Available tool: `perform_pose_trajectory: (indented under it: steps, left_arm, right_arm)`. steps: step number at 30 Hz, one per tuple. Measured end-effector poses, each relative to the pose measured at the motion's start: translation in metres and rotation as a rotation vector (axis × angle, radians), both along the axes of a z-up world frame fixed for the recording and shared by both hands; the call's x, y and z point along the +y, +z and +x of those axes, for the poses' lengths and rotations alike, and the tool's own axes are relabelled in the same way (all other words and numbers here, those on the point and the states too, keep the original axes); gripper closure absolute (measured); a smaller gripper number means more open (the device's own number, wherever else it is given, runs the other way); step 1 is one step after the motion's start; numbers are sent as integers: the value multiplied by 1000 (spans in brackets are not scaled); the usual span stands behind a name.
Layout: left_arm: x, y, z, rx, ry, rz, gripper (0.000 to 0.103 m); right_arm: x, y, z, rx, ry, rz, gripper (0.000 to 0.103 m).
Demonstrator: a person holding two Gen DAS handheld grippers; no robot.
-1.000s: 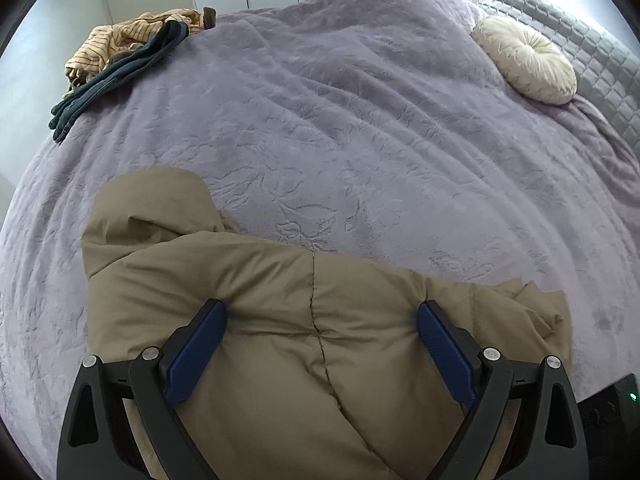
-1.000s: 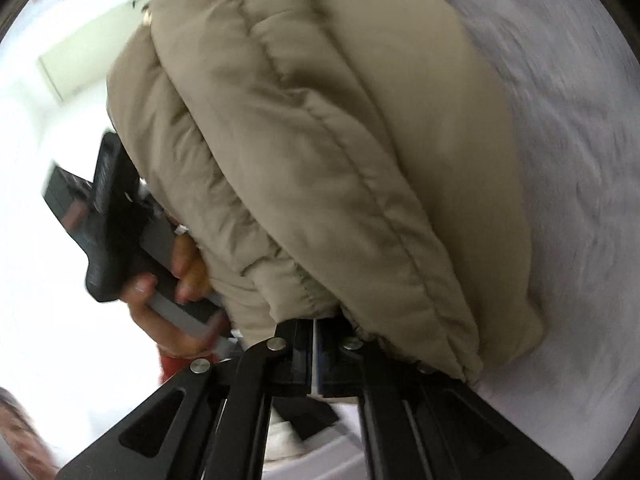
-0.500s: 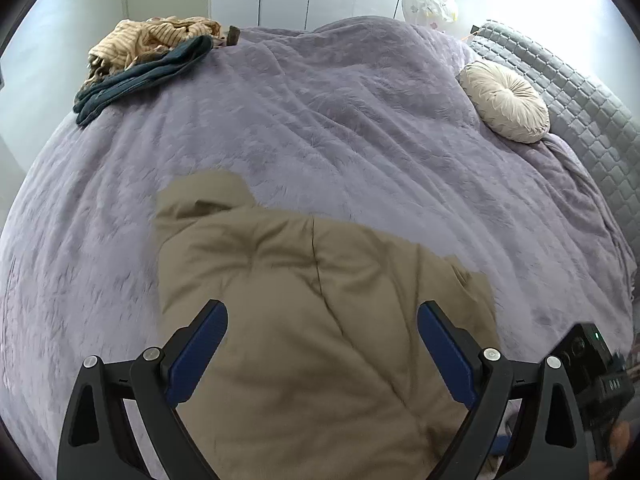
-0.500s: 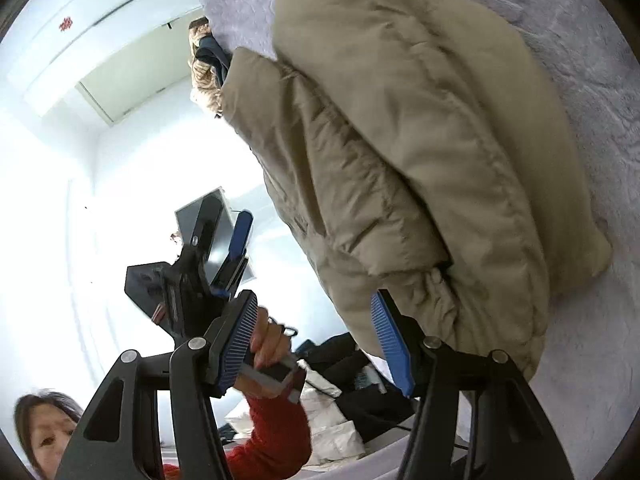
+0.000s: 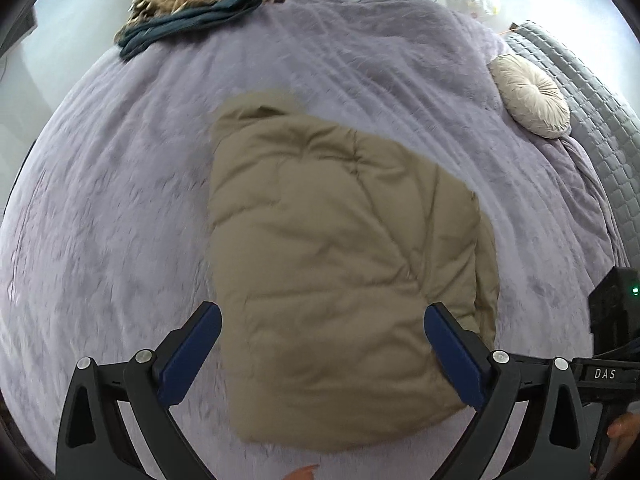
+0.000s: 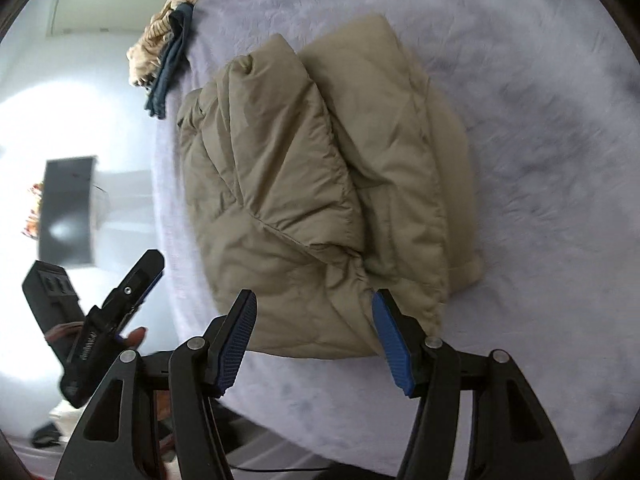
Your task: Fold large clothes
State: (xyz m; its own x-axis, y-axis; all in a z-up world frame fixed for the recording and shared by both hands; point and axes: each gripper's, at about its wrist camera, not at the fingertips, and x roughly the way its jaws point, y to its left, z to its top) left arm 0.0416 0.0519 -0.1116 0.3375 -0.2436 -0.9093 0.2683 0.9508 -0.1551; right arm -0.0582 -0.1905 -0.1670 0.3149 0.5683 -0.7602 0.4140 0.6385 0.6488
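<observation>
Let go of the puffy coat [image 6: 320, 184] now; right gripper [image 6: 314, 338] wide open, left gripper [image 5: 320, 356] open too. Folded on the purple bed [image 5: 120, 208], near its edge. Best to press flat gently.

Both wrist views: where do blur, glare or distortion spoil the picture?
Left wrist view: the bedspread is smeared by motion, the beige jacket somewhat sharper; fisheye bends the bed's edges. Right wrist view: the bright room at left is washed out, the bedspread streaked.

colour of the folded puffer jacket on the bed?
Khaki tan, plain with quilted seams: the jacket. Left wrist view shows it best.
</observation>
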Motion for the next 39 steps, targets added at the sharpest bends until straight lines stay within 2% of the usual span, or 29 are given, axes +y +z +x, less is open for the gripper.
perform_pose_trajectory:
  steps: [4, 6, 9, 12, 14, 15, 16, 19, 24, 30, 39]
  left_arm:
    - [10, 4, -7, 7, 36, 7, 1]
    - [14, 7, -11, 11, 49, 9, 1]
    - [19, 11, -16, 15, 59, 14, 1]
    - [22, 15, -23, 17, 59, 25, 1]
    - [24, 17, -28, 13, 61, 40, 1]
    - [26, 19, -31, 10, 61, 48, 1]
    - [27, 20, -33, 6, 60, 56, 1]
    - [32, 24, -44, -6, 57, 87, 1]
    - [43, 35, -59, -31, 79, 117, 1]
    - [53, 60, -71, -83, 125, 109, 1]
    - [53, 110, -80, -161, 150, 82, 1]
  right_arm:
    - [14, 15, -3, -1, 30, -156, 35]
    - [17, 24, -4, -4, 40, -190, 33]
    - [16, 33, -6, -12, 46, -234, 22]
    - [19, 42, -10, -17, 58, -320, 19]
    - [27, 52, -10, -25, 67, -373, 11]
    - [30, 57, -11, -32, 73, -397, 2]
    - [31, 61, -13, -39, 73, -412, 0]
    - [32, 76, -20, -62, 69, -472, 0]
    - [39, 92, -22, -86, 66, -515, 0]
    - [50, 125, -26, -140, 61, -603, 0]
    - [64, 171, -27, -244, 68, -677, 0]
